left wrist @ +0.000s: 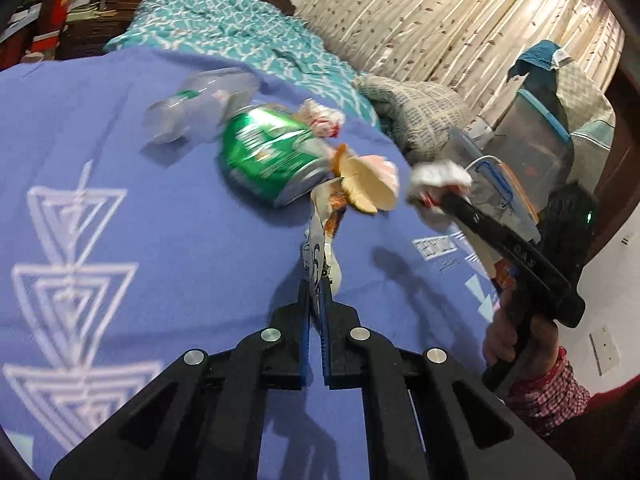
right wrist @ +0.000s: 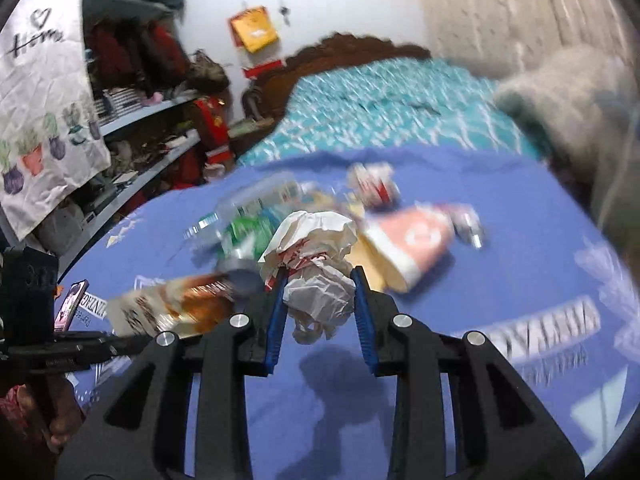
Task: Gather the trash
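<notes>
**Inspector A:** Left gripper (left wrist: 318, 280): jaws clenched on the tail of a flattened snack wrapper (left wrist: 322, 236), which trails toward the green can (left wrist: 272, 156). Judged very light, limp and slick; a hold on the edge can slip, so a grip further into the body would be safer

**Inspector B:** Right gripper (right wrist: 320, 280): jaws grasping a crumpled paper ball (right wrist: 316, 264), white with red print, pads pressing both its sides. Light, soft, compressible, nothing to break. Held across the middle, which is the right place

**Inspector A:** Remaining trash lies on the blue bedspread (left wrist: 120, 160). The can is on its side, dented; thin metal, likely to roll, best taken across the barrel. Behind the can is a clear plastic bottle (left wrist: 200, 104), smooth and light. Right of the can are a paper cup (left wrist: 372, 188) and another paper wad (left wrist: 320, 118)

**Inspector B:** Clearances: left of the can the bedspread is open, free room to move. Right of the can the two grippers are close together, and the pillow (left wrist: 416, 112) and a clear lidded container (left wrist: 536, 140) crowd that side. The bed edge beyond the container is not clearly shown
</notes>
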A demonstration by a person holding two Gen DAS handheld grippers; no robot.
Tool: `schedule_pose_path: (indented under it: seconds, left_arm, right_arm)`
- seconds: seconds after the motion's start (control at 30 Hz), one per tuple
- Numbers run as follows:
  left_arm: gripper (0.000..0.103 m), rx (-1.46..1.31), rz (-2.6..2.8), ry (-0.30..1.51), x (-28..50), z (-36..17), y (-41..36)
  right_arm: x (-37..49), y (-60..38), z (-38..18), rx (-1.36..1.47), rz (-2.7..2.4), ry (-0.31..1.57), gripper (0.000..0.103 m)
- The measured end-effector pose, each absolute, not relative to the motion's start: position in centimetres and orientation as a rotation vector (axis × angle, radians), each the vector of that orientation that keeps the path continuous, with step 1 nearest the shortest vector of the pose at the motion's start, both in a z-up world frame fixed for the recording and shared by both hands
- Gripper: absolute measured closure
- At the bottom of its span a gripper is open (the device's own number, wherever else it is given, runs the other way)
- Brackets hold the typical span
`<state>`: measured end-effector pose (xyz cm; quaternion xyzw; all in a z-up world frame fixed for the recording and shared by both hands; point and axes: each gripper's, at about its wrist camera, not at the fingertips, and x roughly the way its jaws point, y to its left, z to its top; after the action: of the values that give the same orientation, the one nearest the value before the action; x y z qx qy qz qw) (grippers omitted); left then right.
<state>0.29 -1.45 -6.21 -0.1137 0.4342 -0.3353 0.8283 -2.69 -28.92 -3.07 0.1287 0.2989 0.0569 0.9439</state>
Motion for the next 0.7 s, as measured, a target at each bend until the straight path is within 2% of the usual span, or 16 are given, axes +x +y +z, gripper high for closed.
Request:
schedule_pose_path:
  seconds: [0.13, 0.37, 0.47, 0.5, 0.53, 0.57, 0.6, 0.67, 0.7]
  left_arm:
    - [0.099, -0.279, -0.692, 0.930, 0.4, -6.7, 0.6]
    - [0.098, -0.299, -0.652, 0.924, 0.1, -7.2, 2.4]
    - [0.093, -0.309, -0.633, 0.941, 0.3, -7.7, 2.7]
    - [0.088, -0.311, -0.627, 0.946, 0.4, -7.8, 2.7]
    - [0.074, -0.311, -0.619, 0.950, 0.5, -7.9, 2.7]
    - [0.066, -0.312, -0.609, 0.951, 0.5, -7.9, 2.7]
    - [0.053, -0.314, -0.599, 0.945, 0.4, -7.9, 3.0]
    - [0.047, -0.313, -0.590, 0.935, 0.4, -7.6, 3.0]
    - [0.044, -0.313, -0.588, 0.935, 0.4, -7.6, 3.0]
  right_arm:
    - [-3.1, -29.3, -5.3, 0.341, 0.123, 0.712, 0.069]
    - [-3.0, -27.9, -7.0, 0.369, 0.162, 0.776, 0.069]
    - [-3.0, -27.5, -7.3, 0.358, 0.162, 0.784, 0.067]
    - [-3.0, -27.4, -7.4, 0.358, 0.154, 0.790, 0.067]
    - [-3.0, -27.4, -7.5, 0.359, 0.148, 0.793, 0.066]
    - [-3.0, -27.5, -7.7, 0.366, 0.143, 0.797, 0.063]
    - [-3.1, -27.6, -7.7, 0.370, 0.141, 0.799, 0.053]
    - [-3.4, -27.8, -7.6, 0.381, 0.132, 0.784, 0.036]
    - [-3.6, -27.9, -7.3, 0.380, 0.123, 0.765, 0.033]
